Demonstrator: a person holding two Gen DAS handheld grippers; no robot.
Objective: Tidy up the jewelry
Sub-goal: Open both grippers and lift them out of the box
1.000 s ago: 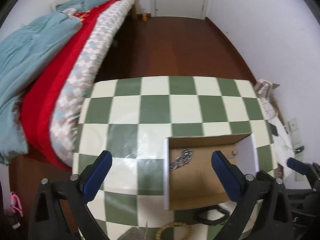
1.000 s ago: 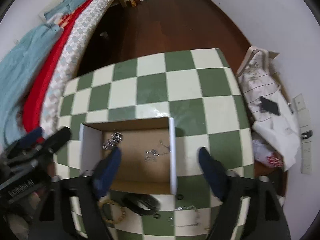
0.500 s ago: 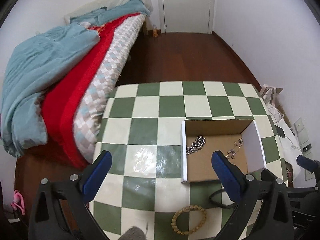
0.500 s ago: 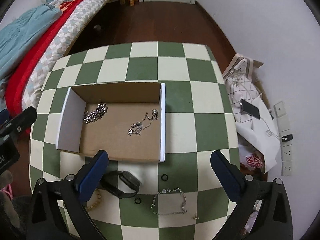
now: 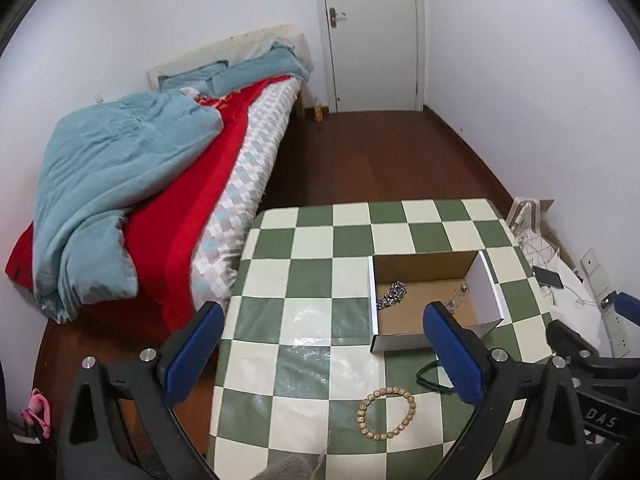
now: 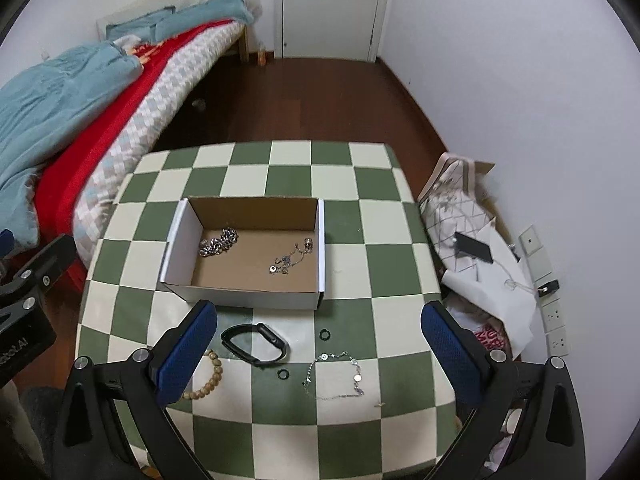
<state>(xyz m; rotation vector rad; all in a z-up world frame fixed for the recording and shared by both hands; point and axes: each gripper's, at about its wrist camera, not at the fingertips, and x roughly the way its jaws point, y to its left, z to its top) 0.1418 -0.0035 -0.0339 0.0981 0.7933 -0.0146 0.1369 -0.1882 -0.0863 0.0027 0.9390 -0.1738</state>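
Note:
An open cardboard box (image 6: pixel 244 292) (image 5: pixel 490 292) sits on the green-and-white checkered table (image 6: pixel 352 208). Inside lie a chunky silver chain (image 6: pixel 219 241) (image 5: pixel 391 294) and a thin silver necklace (image 6: pixel 290 258). In front of the box lie a black wristband (image 6: pixel 255 345), a wooden bead bracelet (image 6: pixel 206 380) (image 5: pixel 387 413), two small black rings (image 6: pixel 325 335) (image 6: pixel 283 374) and a thin silver chain (image 6: pixel 336 374). My right gripper (image 6: pixel 320 356) is open and empty, raised above these items. My left gripper (image 5: pixel 326 356) is open and empty, raised above the table's left part.
A bed with blue and red blankets (image 5: pixel 132 184) stands left of the table. Bags, paper and a phone (image 6: pixel 474 248) lie on the floor to the right by the wall. A white door (image 5: pixel 372 32) is at the far end.
Both grippers have pulled back and up from the box, so the views are wider. The jewelry in front of the box has come into view. Both stay open and empty.

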